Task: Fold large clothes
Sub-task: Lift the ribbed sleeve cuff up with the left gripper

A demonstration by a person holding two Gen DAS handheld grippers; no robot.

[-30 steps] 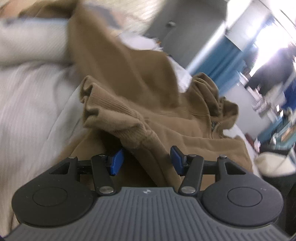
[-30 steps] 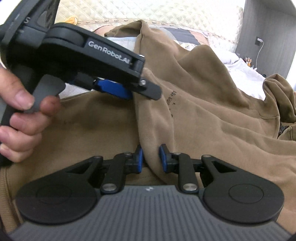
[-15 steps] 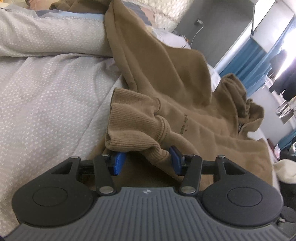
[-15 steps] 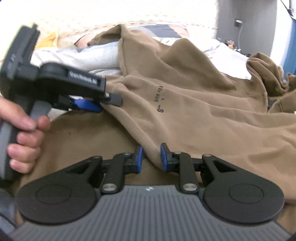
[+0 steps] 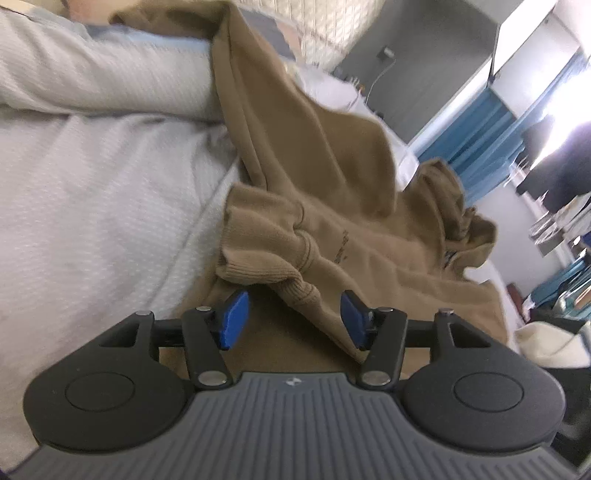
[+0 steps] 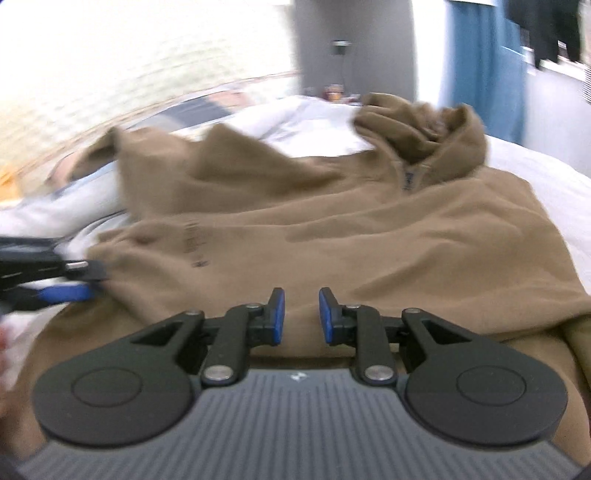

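A brown hoodie [image 6: 369, 236] lies spread on the bed, its hood [image 6: 424, 140] bunched at the far end. In the left wrist view its ribbed cuff [image 5: 266, 254] is folded over the body, just ahead of my left gripper [image 5: 291, 317]. That gripper's jaws are opening; the cuff's edge hangs between the blue pads [image 5: 232, 319] without being pinched. My right gripper [image 6: 301, 314] is shut on a fold of the hoodie, which fills the narrow gap between its pads. The left gripper [image 6: 88, 280] shows at the left edge of the right wrist view, beside the sleeve.
A pale textured duvet [image 5: 92, 203] covers the bed, with a rolled quilt [image 5: 92, 81] behind it. A quilted headboard [image 5: 321, 22], a grey wall and blue curtains [image 5: 469, 147] stand beyond. White sheet [image 6: 535, 177] shows right of the hoodie.
The right gripper has rolled and shifted right, so the hoodie now looks level and spread out. The left gripper has drifted to the left edge of that view, and its pads stand slightly wider.
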